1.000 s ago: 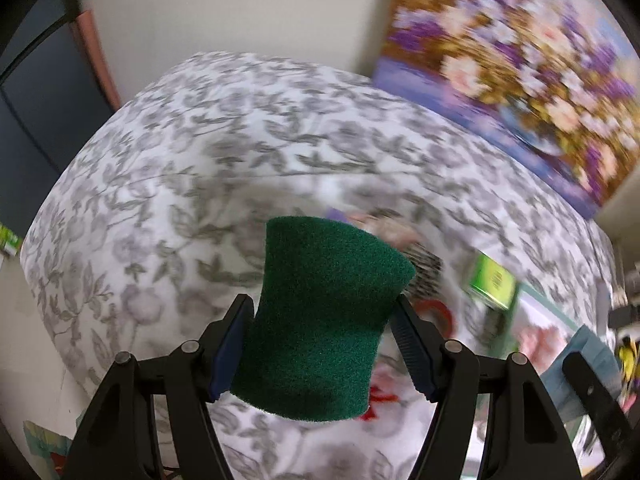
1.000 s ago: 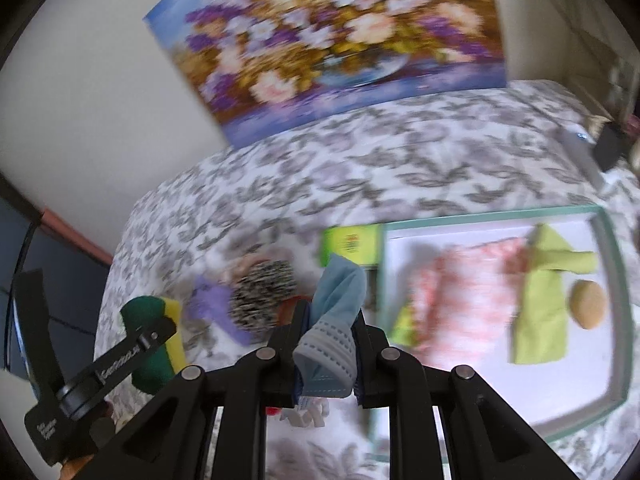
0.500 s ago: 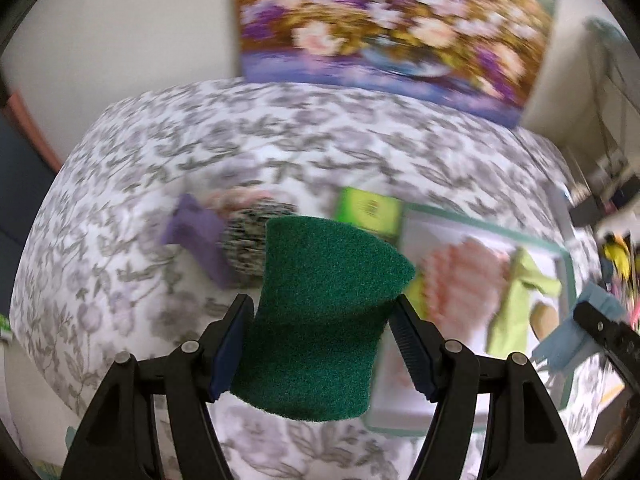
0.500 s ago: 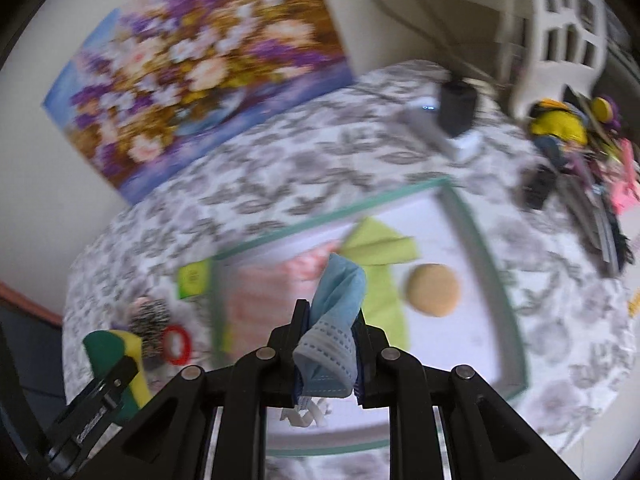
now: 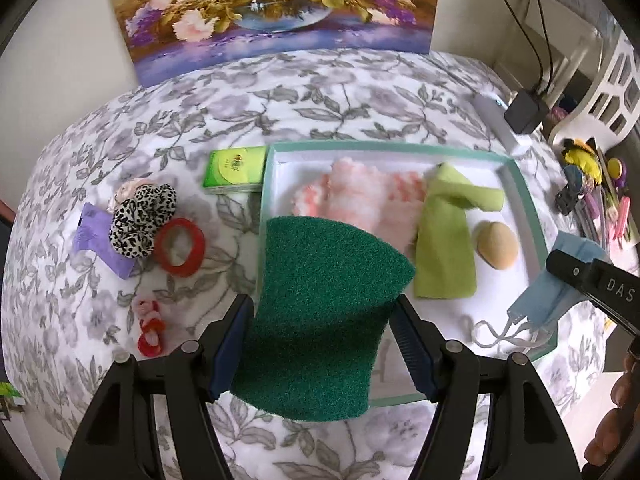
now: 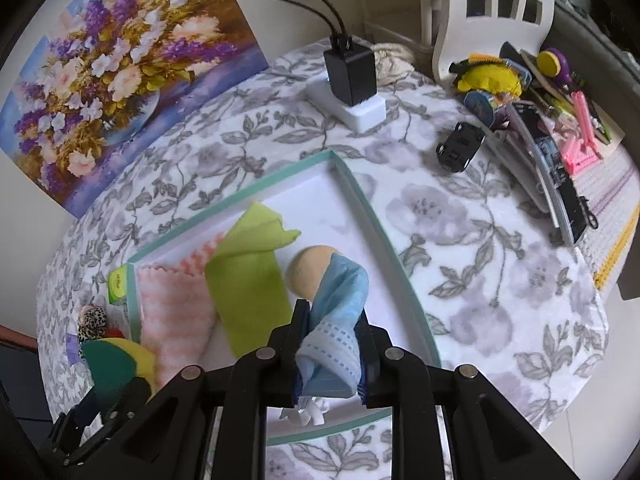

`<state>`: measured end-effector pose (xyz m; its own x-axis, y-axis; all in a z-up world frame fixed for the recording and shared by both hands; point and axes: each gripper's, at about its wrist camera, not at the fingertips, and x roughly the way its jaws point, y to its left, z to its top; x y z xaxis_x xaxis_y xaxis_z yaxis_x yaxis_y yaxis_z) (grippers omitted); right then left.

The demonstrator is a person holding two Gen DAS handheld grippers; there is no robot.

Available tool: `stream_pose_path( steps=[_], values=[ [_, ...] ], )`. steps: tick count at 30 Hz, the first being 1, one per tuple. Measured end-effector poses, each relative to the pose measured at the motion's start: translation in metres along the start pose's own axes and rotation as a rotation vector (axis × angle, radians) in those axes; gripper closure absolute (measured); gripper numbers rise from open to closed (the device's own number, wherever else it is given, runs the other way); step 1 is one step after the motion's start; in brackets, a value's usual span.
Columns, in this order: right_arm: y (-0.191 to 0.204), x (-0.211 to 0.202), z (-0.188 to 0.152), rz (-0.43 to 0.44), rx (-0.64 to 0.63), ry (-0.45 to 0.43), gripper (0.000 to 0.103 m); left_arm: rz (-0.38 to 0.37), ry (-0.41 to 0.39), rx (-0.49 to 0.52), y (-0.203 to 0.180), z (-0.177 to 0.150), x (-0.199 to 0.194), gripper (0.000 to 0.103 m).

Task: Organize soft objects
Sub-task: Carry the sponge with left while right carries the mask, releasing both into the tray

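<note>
Green sponge (image 5: 320,312): soft and light, it bends in the middle where it is squeezed; best held by its two side edges, like now
Blue face mask (image 6: 334,322): thin, floppy cloth with white ear loops (image 5: 498,330) hanging down; easy to drop, so hold the bunched-up middle
Left gripper (image 5: 324,344): its jaws are clamped on the green sponge, one pad on each side
Right gripper (image 6: 332,344): its jaws are pinched on the blue face mask, nearly together
Where the things are: both are held up in the air over the near part of the white tray (image 5: 524,192) on the flowery bed cover (image 5: 168,128)
Already in the tray: a pink fluffy cloth (image 5: 360,200), a light green cloth (image 5: 444,248) and a tan round sponge (image 5: 496,244)
Outside the tray: hair ties (image 5: 180,246) and a green tissue pack (image 5: 236,170), to the left
Hand pose: both grippers point steeply down at the tray, side by side, the right one near the tray's right edge
Next, I think: let go so each soft thing drops into a bare spot
</note>
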<state>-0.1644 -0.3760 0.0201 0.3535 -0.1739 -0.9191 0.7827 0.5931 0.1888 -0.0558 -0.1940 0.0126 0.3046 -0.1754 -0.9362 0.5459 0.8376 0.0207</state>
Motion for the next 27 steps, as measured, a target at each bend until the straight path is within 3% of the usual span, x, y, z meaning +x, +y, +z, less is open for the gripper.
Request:
stream_pose_path(
  steps=[4, 5, 7, 8, 9, 13, 19, 27],
  values=[
    [0.007, 0.008, -0.001, 0.013, -0.024, 0.026, 0.081, 0.0, 0.015, -0.003, 0.0, 0.0, 0.006, 0.03],
    [0.009, 0.009, -0.002, 0.013, -0.028, 0.031, 0.08, -0.004, 0.02, -0.012, 0.002, 0.001, 0.007, 0.025],
    [0.01, 0.01, -0.002, 0.02, -0.021, 0.039, 0.066, -0.007, 0.028, -0.026, 0.005, 0.002, 0.01, 0.018],
    [0.011, 0.01, -0.002, 0.026, -0.015, 0.04, 0.045, -0.004, 0.031, -0.035, 0.008, 0.002, 0.011, 0.018],
    [0.011, 0.009, -0.002, 0.029, -0.011, 0.037, 0.034, -0.002, 0.03, -0.042, 0.01, 0.002, 0.012, 0.017],
    [0.014, 0.009, -0.001, 0.006, -0.03, 0.031, 0.03, 0.008, 0.036, -0.071, 0.018, 0.003, 0.012, 0.009],
    [0.013, 0.018, -0.002, -0.035, -0.044, 0.047, 0.001, 0.02, 0.045, -0.132, 0.035, 0.005, 0.014, 0.009],
    [0.009, 0.026, -0.003, -0.065, -0.027, 0.061, 0.0, 0.006, 0.041, -0.24, 0.064, 0.006, 0.017, 0.009]
  ],
)
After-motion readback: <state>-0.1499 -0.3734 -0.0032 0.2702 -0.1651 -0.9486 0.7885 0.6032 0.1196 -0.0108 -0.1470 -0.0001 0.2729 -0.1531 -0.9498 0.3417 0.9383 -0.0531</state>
